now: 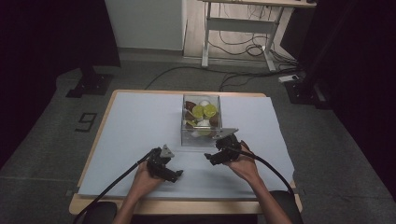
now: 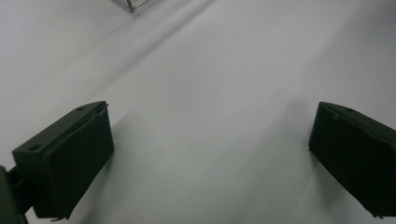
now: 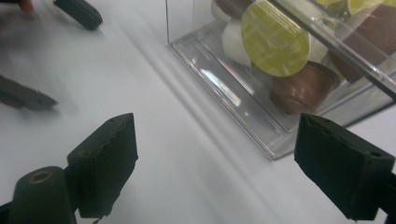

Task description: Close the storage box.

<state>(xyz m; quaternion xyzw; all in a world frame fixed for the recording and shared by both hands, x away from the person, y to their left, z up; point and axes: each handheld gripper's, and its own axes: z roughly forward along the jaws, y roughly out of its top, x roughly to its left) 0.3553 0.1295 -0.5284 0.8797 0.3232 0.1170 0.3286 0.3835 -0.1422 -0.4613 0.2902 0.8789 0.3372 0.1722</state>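
Observation:
A clear plastic box [image 1: 187,138] stands mid-table and holds several coffee capsules: yellow-green lidded ones [image 1: 204,111], brown ones and white ones. My right gripper [image 1: 211,158] rests on the sheet just in front of the box's near right corner, open and empty. In the right gripper view the box wall [image 3: 224,88] sits up and to the right of my open right gripper [image 3: 215,123], with a yellow-green lid [image 3: 275,39] and a brown capsule [image 3: 299,88] behind it. My left gripper [image 1: 173,175] lies lower left of the box, open and empty [image 2: 210,112] over bare sheet.
A pale sheet [image 1: 135,135] covers the wooden table. The left gripper's dark jaws [image 3: 79,11] show far off in the right gripper view. A box corner [image 2: 135,4] peeks in at the top of the left gripper view. Cables trail back from both grippers. A desk frame and floor cables lie beyond the table.

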